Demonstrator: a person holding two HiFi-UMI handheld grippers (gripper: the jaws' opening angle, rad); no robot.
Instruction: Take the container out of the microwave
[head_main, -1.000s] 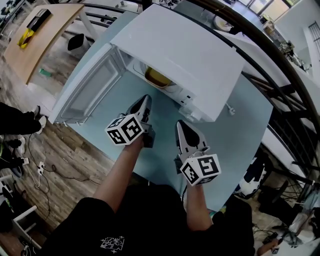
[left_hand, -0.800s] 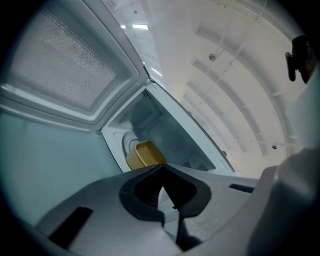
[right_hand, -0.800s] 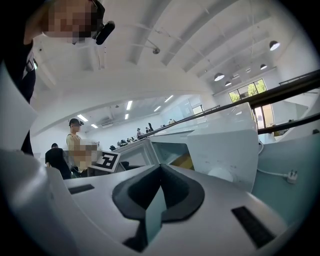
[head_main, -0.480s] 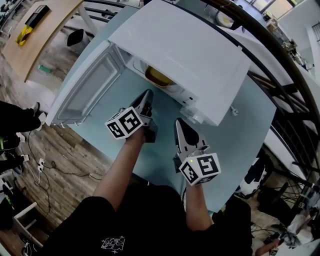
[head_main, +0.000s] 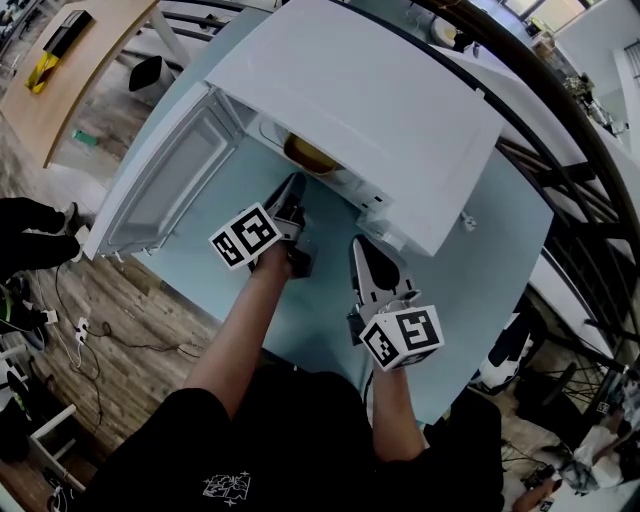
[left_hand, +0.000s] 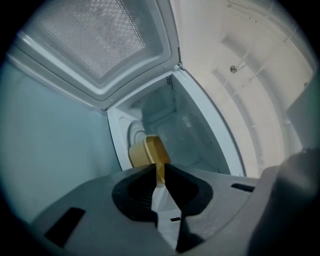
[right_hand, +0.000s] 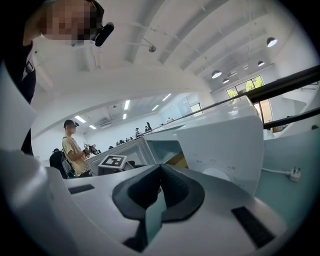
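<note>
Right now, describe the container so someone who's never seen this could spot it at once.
Find the white microwave on the pale blue table, its door swung open to the left. The container sits in the cavity. It is the only yellow, round thing there; all around it is white.

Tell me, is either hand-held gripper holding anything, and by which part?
Nothing is held. The left hand-held gripper, jaws opening, is empty; the container sits untouched.
</note>
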